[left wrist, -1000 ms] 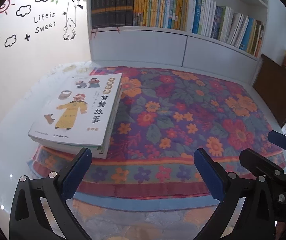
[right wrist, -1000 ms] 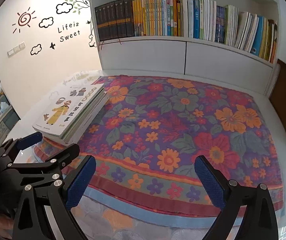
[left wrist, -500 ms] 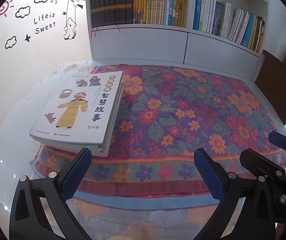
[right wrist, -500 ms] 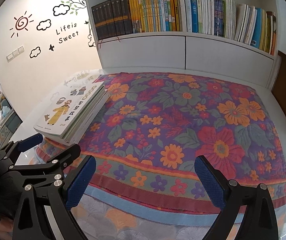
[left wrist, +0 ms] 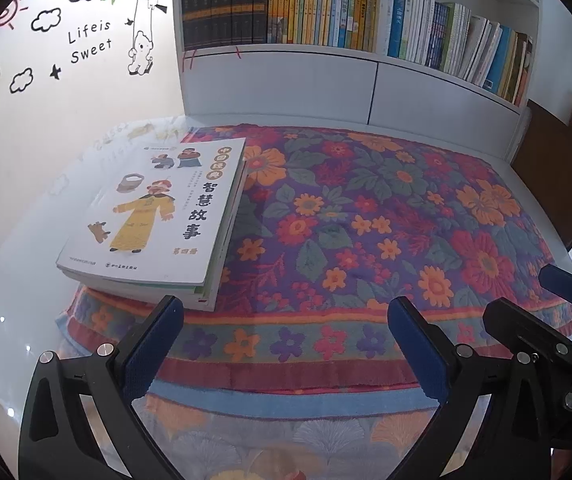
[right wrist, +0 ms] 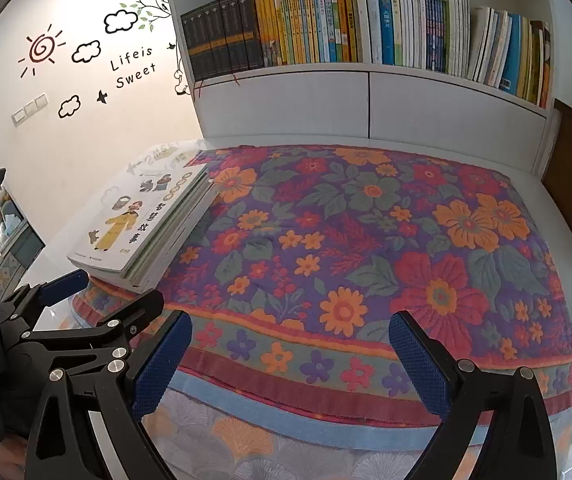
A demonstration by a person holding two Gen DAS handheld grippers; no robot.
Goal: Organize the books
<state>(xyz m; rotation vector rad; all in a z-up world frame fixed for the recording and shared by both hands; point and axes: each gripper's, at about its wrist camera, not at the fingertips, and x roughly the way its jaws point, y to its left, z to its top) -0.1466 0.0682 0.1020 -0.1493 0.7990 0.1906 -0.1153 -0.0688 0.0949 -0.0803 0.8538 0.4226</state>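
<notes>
A stack of white picture books (left wrist: 158, 220) lies flat on the left part of a flowered cloth (left wrist: 366, 216); the top cover shows a yellow-robed figure. The stack also shows in the right wrist view (right wrist: 142, 224). My left gripper (left wrist: 286, 344) is open and empty, above the cloth's near edge, just right of the stack's near corner. My right gripper (right wrist: 290, 356) is open and empty, to the right of the left one, over the cloth's near border.
A white bookshelf (left wrist: 326, 60) full of upright books (right wrist: 326, 28) stands behind the table. The white glossy table (left wrist: 18, 280) extends left of the cloth. A brown cabinet (left wrist: 558, 168) stands at the right. The wall at left carries decals.
Both grippers have risen and pulled back slightly, so the cloth and stack sit lower in view. The jaws stay open. The books have not moved.
</notes>
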